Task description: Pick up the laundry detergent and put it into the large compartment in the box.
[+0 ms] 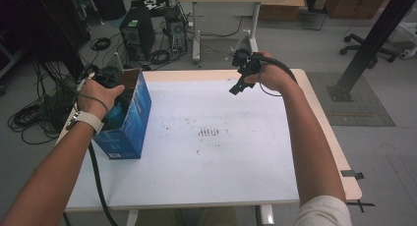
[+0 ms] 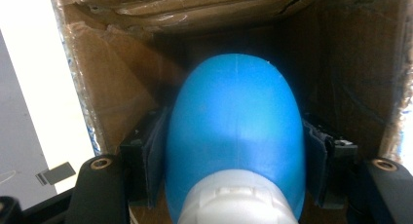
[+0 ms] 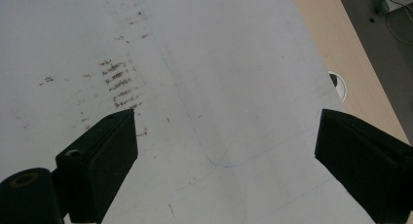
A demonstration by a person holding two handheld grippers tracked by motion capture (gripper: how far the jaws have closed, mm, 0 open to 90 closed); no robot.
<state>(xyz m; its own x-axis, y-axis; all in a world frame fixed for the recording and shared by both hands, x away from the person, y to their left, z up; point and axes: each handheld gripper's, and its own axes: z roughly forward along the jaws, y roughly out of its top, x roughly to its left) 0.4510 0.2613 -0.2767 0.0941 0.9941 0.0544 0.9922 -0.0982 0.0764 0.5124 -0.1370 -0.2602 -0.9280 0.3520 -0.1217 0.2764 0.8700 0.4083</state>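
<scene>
A blue cardboard box [image 1: 129, 119] stands open-topped at the left edge of the counter [image 1: 211, 162]. Inside it, seen in the left gripper view, a blue plastic bottle [image 2: 236, 131] with a white cap [image 2: 236, 199] points down into the brown interior of the box, cap end toward the camera. The left hand-held gripper [image 2: 236, 151] is clenched on the bottle, a pad pressing each flank; its jaws are barely eased. In the high view the left hand [image 1: 98, 96], a white watch on the wrist, reaches down into the mouth of the box.

The right hand-held gripper [image 1: 239, 84] hangs released above the far right part of the counter, jaws wide apart with nothing between them, pointing down at the white surface and its dark smudges [image 3: 119, 80].

Beyond the counter, a computer tower [image 1: 136, 37] and tangled cables sit on the floor.
</scene>
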